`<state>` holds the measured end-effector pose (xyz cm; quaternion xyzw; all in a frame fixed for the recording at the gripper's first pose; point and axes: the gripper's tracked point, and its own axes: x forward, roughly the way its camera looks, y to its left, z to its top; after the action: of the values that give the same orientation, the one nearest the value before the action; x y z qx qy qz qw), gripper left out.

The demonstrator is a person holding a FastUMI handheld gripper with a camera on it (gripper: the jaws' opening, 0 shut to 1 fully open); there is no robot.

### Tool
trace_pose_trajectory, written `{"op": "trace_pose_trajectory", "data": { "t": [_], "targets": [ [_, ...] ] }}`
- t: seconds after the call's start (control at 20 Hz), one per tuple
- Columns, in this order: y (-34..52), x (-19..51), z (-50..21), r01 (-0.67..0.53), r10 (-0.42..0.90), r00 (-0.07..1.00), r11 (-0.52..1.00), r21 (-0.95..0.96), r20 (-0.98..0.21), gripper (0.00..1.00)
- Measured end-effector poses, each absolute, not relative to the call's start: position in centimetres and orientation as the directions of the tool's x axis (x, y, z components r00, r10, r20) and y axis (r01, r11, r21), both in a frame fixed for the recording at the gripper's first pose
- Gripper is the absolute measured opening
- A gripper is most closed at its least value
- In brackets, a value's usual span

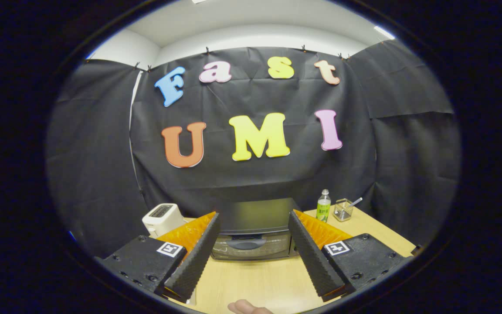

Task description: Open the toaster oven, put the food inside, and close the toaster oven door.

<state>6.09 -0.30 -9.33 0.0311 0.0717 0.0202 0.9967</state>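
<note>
Centrally, wooden table point(251, 279): toaster oven point(253, 231) is seen beyond the fingertips, framed between both fingers, door closed. White toaster point(162, 218) is placed left of it; green-labelled bottle point(323, 206), label unreadable, and wire basket point(343, 209) right. Gripper point(254, 220): fingers spread apart, nothing grasped. Fingertip of a hand point(247, 307) is noted nearest.

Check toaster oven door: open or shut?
Shut. The toaster oven door stands flat against its front, handle at the top, nothing swung down onto the table. The tongs are open, short of it, holding nothing.
</note>
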Motion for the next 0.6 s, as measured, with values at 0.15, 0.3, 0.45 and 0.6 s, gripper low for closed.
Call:
{"op": "trace_pose_trajectory", "data": {
  "t": [0.15,0.3,0.45,0.6],
  "targets": [
    [0.0,1.7,-5.3,-0.056,0.058,0.994,0.998,0.029,-0.088,1.0],
    [0.7,-2.7,-2.5,-0.088,0.087,0.996,0.995,-0.046,-0.036,1.0],
    [-0.3,-6.7,-2.1,-0.051,0.051,0.999,0.996,-0.068,0.005,1.0],
    [-0.3,-10.2,-3.7,-0.075,0.075,0.997,0.997,-0.023,-0.016,1.0]
  ]
}}
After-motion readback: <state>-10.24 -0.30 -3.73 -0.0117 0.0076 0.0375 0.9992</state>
